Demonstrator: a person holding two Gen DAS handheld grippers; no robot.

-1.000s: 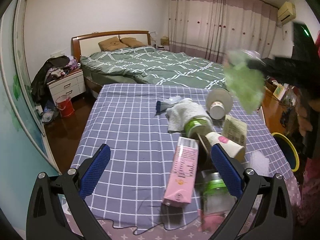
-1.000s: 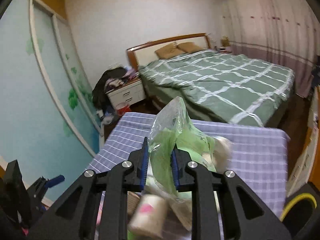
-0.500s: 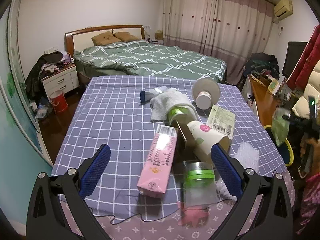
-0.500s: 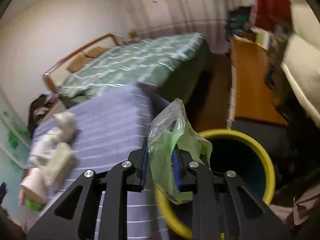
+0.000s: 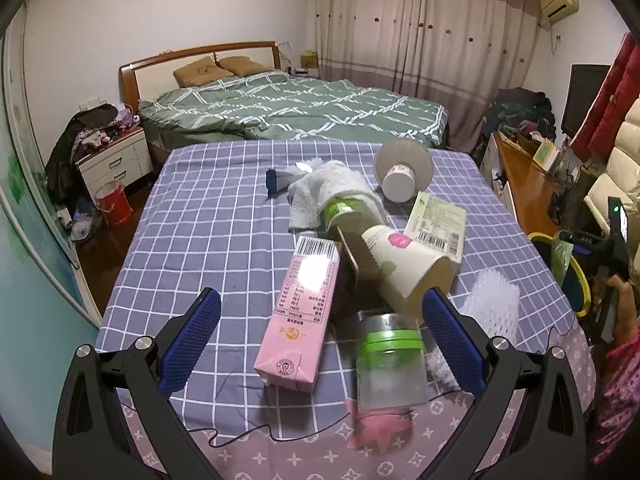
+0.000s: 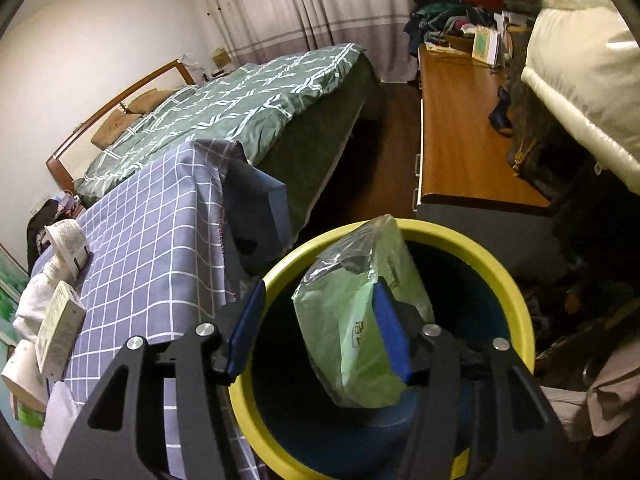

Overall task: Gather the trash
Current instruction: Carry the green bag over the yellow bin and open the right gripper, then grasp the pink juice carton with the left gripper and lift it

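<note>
The right gripper point(image 6: 320, 332) points steeply down over the mouth of the bin point(image 6: 472, 244), which stands on the floor beside the worktop point(image 6: 160, 216). Its jaws have just been opening and now stand apart. The green bag point(image 6: 348, 320) is between them: it leans on the right pad and is clear of the left pad, so it is no longer clamped. The bag hangs over the dark inside of the bin. In the left wrist view this gripper is seen far to the right, small, with part of a hand point(image 5: 618, 296) and a pink sleeve point(image 5: 620, 392) under it.

The left gripper point(image 5: 320, 340) points down at a slant over the near part of the worktop, jaws wide, nothing between the pads.

On the checked cloth I count one pink carton point(image 5: 300, 316), one jar point(image 5: 390, 364) with a green band, two paper cups point(image 5: 408, 268) point(image 5: 400, 172), one flat box point(image 5: 438, 222), one white cloth point(image 5: 336, 188), one foam net point(image 5: 494, 300) and one small blue item point(image 5: 276, 182).

The jar is blurred, and something pink under it cannot be made out. A bottle with a green cap point(image 5: 338, 212) is mostly hidden under the cloth. The bottom of the bin is too dark to see.
</note>
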